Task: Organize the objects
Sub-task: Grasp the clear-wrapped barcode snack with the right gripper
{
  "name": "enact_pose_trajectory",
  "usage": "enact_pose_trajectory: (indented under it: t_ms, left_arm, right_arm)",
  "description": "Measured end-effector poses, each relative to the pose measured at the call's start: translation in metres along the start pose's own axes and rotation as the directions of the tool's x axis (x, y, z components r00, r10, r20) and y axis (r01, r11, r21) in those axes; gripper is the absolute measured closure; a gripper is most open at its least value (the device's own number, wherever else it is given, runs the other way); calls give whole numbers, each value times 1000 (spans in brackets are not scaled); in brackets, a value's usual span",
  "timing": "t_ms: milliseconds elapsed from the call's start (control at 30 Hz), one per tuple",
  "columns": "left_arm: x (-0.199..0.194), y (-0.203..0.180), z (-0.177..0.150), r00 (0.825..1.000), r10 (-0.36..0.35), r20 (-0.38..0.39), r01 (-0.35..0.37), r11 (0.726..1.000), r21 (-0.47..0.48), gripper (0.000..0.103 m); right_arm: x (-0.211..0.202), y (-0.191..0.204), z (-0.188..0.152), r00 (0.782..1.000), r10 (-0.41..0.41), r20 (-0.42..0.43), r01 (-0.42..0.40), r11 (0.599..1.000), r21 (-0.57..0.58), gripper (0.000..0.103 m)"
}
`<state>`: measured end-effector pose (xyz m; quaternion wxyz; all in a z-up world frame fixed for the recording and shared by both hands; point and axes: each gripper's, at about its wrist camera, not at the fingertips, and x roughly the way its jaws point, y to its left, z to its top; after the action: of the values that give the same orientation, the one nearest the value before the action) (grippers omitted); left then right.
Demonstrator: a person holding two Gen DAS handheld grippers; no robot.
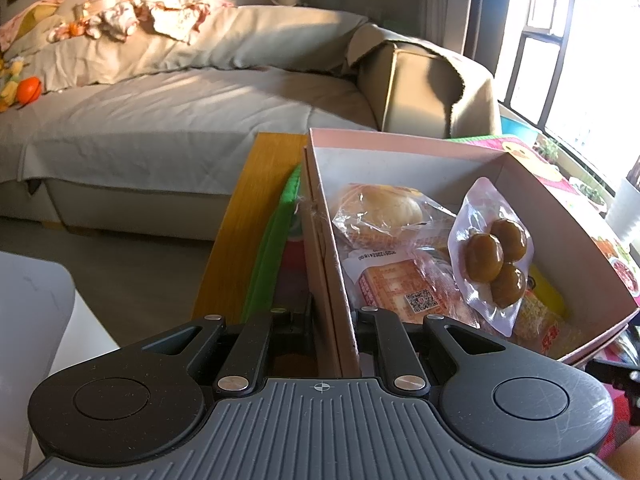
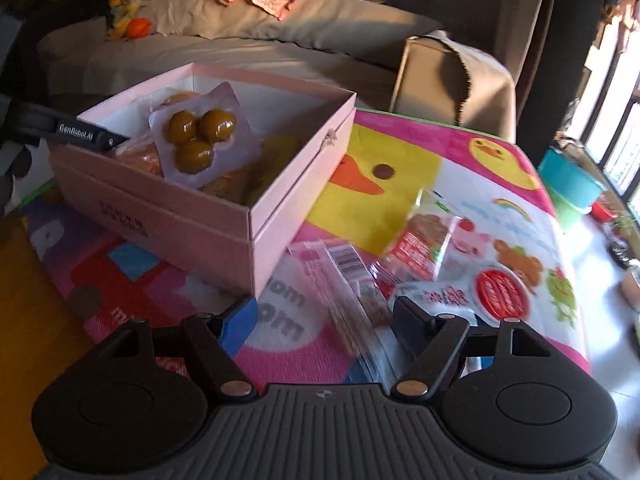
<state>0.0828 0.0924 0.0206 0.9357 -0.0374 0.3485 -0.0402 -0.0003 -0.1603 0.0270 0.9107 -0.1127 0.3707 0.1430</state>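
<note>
A pink cardboard box [image 1: 568, 216] stands on a colourful play mat [image 2: 400, 160] and holds a clear pouch of three brown eggs [image 1: 496, 256], a wrapped bun [image 1: 384, 208] and other snack packets. My left gripper [image 1: 334, 320] is shut on the box's near wall; it also shows at the box's left side in the right wrist view [image 2: 108, 142]. My right gripper [image 2: 324, 316] is open and hovers low over a clear barcoded packet [image 2: 344, 280] beside several loose snack packets [image 2: 424, 240] on the mat, right of the box [image 2: 192, 220].
A grey sofa [image 1: 180, 112] with clothes and toys stands behind the mat. The wooden table edge [image 1: 240, 208] shows left of the box. A window and plants are at the right. A teal container [image 2: 568, 176] sits beyond the mat.
</note>
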Motion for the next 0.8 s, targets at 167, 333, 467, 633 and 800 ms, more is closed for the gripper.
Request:
enact_pose_trajectory:
  t_ms: [167,333,467,633,800]
  left_arm:
    - [0,1,-1,1000,-2,0,2,1000,-2,89]
    - [0,1,-1,1000,-3,1,3,1000,2,88]
    - [0,2,-1,1000,-3,2,3,1000,1,88]
    - [0,1,0,1000,-4,-1,4,1000,3,88]
    - [-1,1,-1,1000,-6,-2,6,1000,5,88]
  right_arm:
    - [-12,-4,-9,1000,-20,-14,21,999,44,51]
    - [-39,2,-27,997,68,-39,-64,994,90,57]
    - [-59,11,-29,993,118,-16,-116,991,71,58]
    - [-43,8,-20,999,32,-10,-31,997,67,58]
    - [-14,-12,-13,999,-28,-31,32,993,115,50]
